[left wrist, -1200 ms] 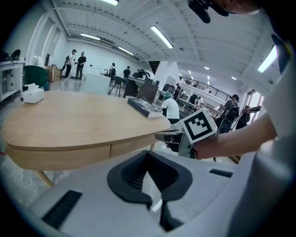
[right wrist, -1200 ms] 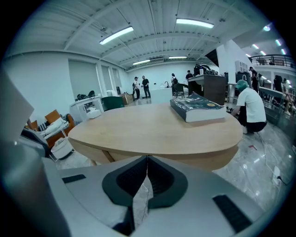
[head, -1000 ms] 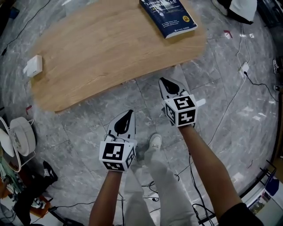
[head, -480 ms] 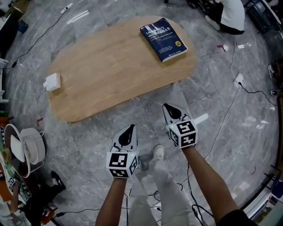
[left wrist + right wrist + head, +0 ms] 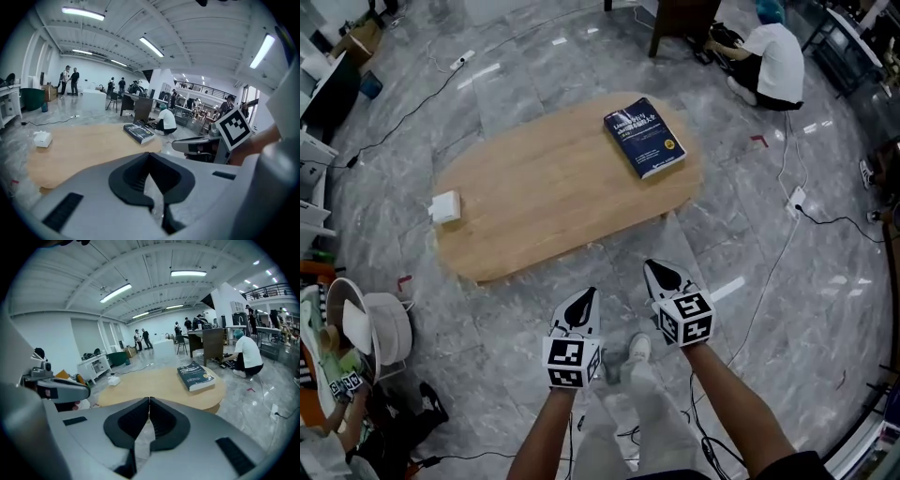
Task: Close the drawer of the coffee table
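Both my left gripper [image 5: 587,294] and right gripper [image 5: 651,267] were pinched shut on nothing, just near of the coffee table [image 5: 544,187], its drawer out of sight (likely rigid, light-sliding; push mid-front).

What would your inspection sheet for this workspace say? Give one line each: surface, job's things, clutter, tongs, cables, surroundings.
Surface: oval wooden coffee table, top mostly bare.
Job's things: drawer not visible in any view.
Clutter: blue book and small white box on the table.
Tongs: left tongs and right tongs both shut, empty, over the floor short of the table.
Cables: cable trails across the floor at right.
Surroundings: person crouched beyond the table; grey marble floor.
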`<state>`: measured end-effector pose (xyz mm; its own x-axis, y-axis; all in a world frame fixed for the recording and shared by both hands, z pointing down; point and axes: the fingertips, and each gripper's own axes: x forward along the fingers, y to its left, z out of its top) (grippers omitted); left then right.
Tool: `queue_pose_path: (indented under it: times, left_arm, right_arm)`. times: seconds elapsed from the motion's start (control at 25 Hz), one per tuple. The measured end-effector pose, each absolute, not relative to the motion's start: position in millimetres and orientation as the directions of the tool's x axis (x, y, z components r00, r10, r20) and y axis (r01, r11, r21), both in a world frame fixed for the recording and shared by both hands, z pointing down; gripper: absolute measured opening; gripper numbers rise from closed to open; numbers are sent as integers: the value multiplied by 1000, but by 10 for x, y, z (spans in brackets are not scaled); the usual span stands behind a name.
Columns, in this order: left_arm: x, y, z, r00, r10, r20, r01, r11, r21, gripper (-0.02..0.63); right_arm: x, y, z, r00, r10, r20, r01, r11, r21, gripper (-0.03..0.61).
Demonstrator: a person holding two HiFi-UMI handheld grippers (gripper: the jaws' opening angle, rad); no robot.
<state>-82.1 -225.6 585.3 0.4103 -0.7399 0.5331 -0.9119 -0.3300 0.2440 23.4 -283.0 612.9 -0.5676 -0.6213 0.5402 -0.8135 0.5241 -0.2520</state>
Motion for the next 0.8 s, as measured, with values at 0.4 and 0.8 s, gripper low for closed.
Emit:
queue_pose_path:
  times: [0.4, 0.8]
  left_arm:
    - [-756, -2036, 5225, 435, -753, 494, -899, -331, 286, -2]
    - [-682, -1820, 4674, 480, -748, 458, -877, -403, 261, -2]
  right_arm:
    - [326, -2475, 5433, -560, -650, 513, -822, 512, -250, 18]
    - [181, -2063, 4889, -572, -661, 487, -815, 527, -242, 18]
